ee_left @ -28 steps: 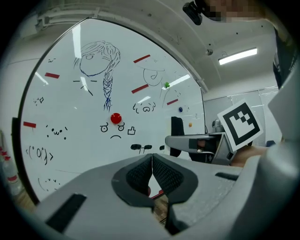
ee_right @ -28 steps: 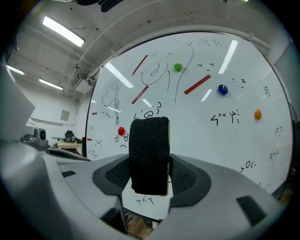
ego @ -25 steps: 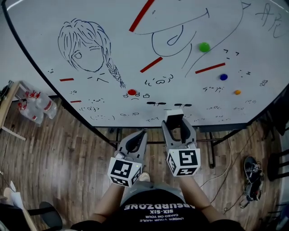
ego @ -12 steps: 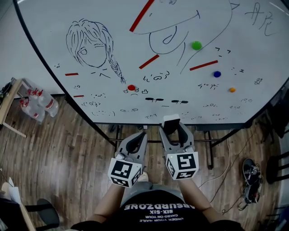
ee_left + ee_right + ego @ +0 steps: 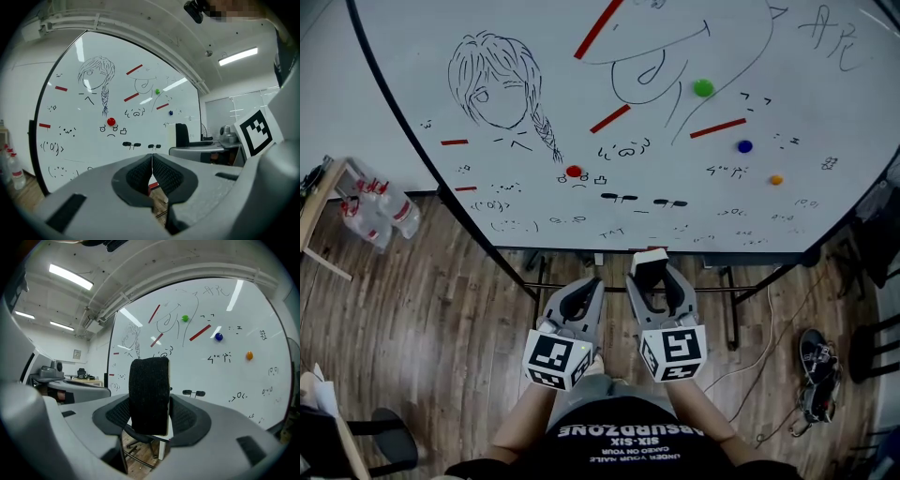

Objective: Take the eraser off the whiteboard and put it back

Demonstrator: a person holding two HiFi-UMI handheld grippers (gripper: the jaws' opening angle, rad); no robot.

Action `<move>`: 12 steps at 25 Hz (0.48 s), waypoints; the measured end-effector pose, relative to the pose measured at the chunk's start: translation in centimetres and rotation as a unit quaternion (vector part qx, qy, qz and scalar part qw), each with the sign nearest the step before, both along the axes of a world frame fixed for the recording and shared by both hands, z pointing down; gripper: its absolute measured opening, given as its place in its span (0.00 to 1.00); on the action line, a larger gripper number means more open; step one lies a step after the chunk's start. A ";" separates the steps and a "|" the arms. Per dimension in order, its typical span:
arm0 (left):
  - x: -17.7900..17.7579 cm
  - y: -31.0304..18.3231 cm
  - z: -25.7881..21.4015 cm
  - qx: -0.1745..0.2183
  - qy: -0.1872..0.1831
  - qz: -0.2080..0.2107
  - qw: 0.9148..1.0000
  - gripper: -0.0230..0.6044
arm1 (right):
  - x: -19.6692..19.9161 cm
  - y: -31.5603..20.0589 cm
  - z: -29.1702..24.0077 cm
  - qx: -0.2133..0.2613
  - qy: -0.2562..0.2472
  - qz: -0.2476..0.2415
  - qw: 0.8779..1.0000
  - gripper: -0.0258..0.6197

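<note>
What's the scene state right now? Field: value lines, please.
right gripper: closed on the eraser, black felt face towards its camera
left gripper: jaws together, nothing between them
eraser position: held upright in front of the whiteboard, near its lower edge; appears off the surface
whiteboard content: black sketches, red strips
magnets: red, green, blue, orange
floor: wood; plastic bottles at the left of the head view
</note>
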State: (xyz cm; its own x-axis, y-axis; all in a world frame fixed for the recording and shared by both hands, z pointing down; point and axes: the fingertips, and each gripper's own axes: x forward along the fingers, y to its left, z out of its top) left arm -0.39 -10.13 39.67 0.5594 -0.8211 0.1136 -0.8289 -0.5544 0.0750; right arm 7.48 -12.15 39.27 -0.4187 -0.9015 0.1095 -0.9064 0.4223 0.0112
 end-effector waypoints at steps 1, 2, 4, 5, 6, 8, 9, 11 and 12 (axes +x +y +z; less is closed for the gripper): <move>0.0 0.3 0.1 -0.001 0.000 0.000 1.000 0.05 | 0.0 0.3 0.2 -0.002 0.001 0.000 1.000 0.41; 0.1 0.5 0.2 -0.003 0.000 0.000 1.000 0.05 | 0.1 0.7 0.4 -0.004 0.002 0.000 1.000 0.41; 0.1 1.0 0.3 -0.003 -0.001 0.001 1.000 0.05 | 0.2 1.2 0.7 -0.007 0.002 0.001 1.000 0.41; 0.2 1.2 0.3 -0.003 -0.001 0.001 1.000 0.05 | 0.3 1.4 0.9 -0.009 0.002 0.000 1.000 0.41; 0.2 1.3 0.3 -0.003 -0.002 0.001 1.000 0.05 | 0.3 1.6 1.0 -0.010 0.002 0.000 1.000 0.41; 0.3 1.6 0.3 -0.003 -0.003 0.000 1.000 0.05 | 0.4 1.9 1.1 -0.012 0.002 -0.001 1.000 0.41; 0.3 1.7 0.3 -0.003 -0.003 0.000 1.000 0.05 | 0.4 2.0 1.1 -0.012 0.002 -0.002 1.000 0.41; 0.4 1.9 0.3 -0.003 -0.003 -0.001 1.000 0.05 | 0.5 2.3 1.2 -0.013 0.002 -0.004 1.000 0.41; 0.4 2.0 0.3 -0.003 -0.003 -0.001 1.000 0.05 | 0.5 2.4 1.3 -0.013 0.002 -0.004 1.000 0.41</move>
